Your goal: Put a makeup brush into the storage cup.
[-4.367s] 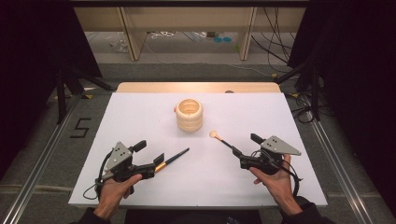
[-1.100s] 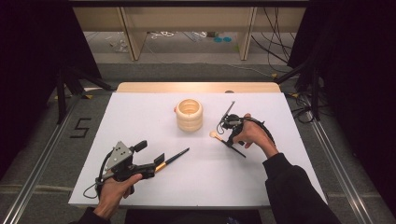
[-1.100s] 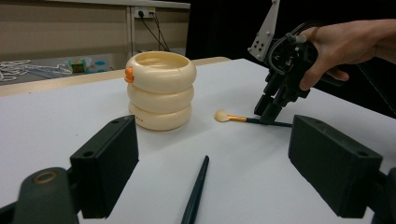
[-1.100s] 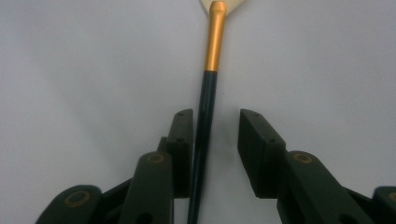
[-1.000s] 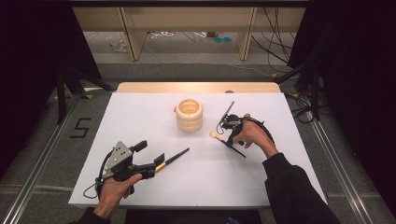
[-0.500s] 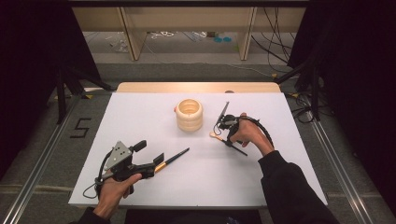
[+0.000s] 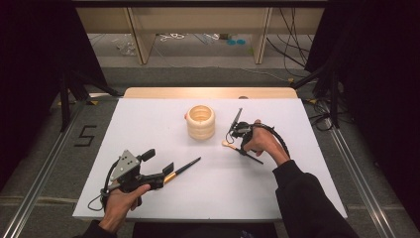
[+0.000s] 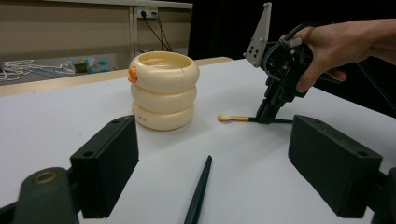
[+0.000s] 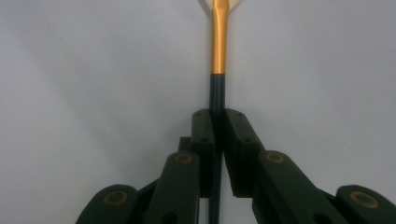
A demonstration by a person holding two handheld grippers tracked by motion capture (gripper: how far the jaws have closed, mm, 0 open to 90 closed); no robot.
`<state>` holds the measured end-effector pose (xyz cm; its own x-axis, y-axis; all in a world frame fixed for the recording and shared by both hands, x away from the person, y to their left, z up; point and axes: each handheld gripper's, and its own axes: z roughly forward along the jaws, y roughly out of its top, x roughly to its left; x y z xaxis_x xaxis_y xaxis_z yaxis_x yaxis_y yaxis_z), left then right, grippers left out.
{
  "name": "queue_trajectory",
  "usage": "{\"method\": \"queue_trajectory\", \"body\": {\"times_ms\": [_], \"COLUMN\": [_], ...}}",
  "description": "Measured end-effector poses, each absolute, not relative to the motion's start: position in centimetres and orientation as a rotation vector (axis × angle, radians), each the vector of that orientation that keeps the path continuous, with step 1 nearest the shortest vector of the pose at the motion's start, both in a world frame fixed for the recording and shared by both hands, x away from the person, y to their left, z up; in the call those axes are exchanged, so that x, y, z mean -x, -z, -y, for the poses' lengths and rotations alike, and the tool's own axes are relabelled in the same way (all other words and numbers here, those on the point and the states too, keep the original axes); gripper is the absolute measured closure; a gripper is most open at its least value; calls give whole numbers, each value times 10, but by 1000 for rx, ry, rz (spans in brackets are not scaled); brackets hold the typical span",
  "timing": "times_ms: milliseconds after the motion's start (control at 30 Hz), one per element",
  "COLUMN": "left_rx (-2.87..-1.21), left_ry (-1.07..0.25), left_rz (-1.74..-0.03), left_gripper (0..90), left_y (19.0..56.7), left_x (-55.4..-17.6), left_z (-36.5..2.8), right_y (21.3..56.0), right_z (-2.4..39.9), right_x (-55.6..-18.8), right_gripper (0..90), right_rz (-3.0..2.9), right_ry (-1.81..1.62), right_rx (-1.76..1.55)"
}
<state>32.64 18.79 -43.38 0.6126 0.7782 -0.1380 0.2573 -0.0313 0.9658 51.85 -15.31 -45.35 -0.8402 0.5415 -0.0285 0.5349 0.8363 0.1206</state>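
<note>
- The right gripper (image 7: 236, 144) is pointing down at the white worktop (image 7: 148, 124), just off the 3 o'clock side of the cream ringed holder (image 7: 201, 121). Its jaws are pressing together on the dark handle of a small brush (image 9: 218, 56).
- In the right gripper view that brush is running straight up to 12 o'clock: dark handle, then a gold ferrule, then pale bristles at the top edge.
- In the left gripper view, the brush's pale tip is lying on the worktop, close to the holder but not touching it.
- The left gripper (image 7: 166, 171) is sitting low at about 7 o'clock of the worktop, with its jaws standing wide apart.
- A second brush (image 7: 184, 167), black with a gold band, is lying on the worktop between those jaws, pointing toward 2 o'clock.
- The holder has a little orange knob on its side.
</note>
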Motion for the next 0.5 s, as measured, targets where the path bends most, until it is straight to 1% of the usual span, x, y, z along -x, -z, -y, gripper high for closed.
{"method": "queue_trajectory", "body": {"times_ms": [233, 367, 500], "left_rx": [-1589, -1589, -1590], "left_ry": [-522, -522, -523], "left_rz": [-886, -886, -885], "left_gripper": [158, 158, 158], "left_y": [434, 433, 433], "left_x": [-326, -326, -326], "left_z": [-188, -188, -188], "right_y": [449, 445, 435], "right_z": [158, 160, 164], "right_x": [-519, -519, -520], "right_gripper": [830, 830, 831], "right_rz": [-2956, -2943, -2911], "right_ry": [-206, -261, -312], "right_rx": [-840, -879, -900]}}
